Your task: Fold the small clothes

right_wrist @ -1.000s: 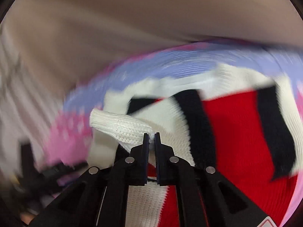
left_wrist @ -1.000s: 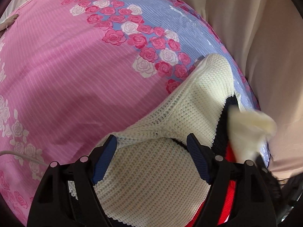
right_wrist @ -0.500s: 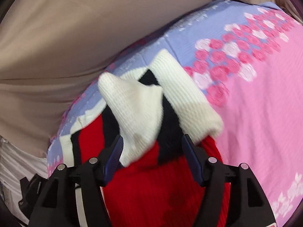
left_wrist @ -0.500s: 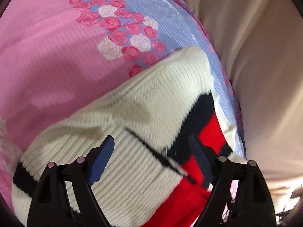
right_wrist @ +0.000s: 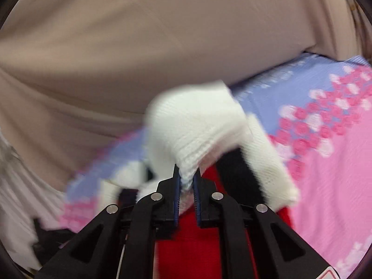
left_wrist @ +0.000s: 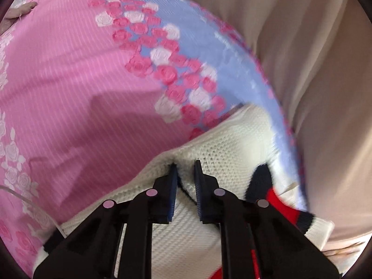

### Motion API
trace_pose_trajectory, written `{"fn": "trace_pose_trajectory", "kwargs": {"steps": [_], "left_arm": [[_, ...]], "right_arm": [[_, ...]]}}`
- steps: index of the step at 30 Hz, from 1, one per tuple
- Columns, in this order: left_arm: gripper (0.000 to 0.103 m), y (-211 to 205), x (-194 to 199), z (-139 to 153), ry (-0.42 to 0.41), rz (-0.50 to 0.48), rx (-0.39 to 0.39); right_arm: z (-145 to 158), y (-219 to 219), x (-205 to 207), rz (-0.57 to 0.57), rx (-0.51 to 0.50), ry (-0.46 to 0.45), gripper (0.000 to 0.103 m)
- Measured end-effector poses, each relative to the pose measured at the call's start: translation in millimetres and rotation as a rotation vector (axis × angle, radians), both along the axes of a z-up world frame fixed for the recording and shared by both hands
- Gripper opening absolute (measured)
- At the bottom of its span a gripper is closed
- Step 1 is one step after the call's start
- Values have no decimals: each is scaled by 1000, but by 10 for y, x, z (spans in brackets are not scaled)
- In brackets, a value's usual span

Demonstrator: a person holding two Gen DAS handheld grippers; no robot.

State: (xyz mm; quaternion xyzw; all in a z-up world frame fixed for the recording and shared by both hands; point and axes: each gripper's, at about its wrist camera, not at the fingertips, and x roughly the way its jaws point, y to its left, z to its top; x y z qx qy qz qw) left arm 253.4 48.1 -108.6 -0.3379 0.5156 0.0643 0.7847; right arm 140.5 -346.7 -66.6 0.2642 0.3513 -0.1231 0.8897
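change: both my grippers were spread half a second ago, now nipped onto knit | left gripper (left_wrist: 184, 166) pinches sweater (left_wrist: 223, 144) cream edge | right gripper (right_wrist: 186, 171) pinches white cuff (right_wrist: 195, 125) | sweater on floral bedspread (left_wrist: 76, 88) | likely next fold starting

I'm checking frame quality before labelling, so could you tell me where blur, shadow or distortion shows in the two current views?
Left wrist view: the left gripper is sharp, the rose-print sheet is motion-smeared and carries a soft shadow, and fisheye curvature bends its edge. Right wrist view: the right gripper is crisp, while the knit sweater and the beige curtain are blurred.
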Motion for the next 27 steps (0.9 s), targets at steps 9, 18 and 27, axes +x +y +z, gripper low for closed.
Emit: {"fn": "trace_pose_trajectory", "kwargs": {"steps": [9, 18, 27], "left_arm": [[17, -144, -43, -88, 11, -74, 98], [54, -119, 25, 642, -124, -188, 36], [44, -812, 1188, 34, -23, -351, 139]], "right_arm": [[-680, -177, 62, -42, 51, 205, 11], [-323, -222, -285, -64, -24, 139, 27], [-150, -140, -435, -29, -126, 154, 49]]}}
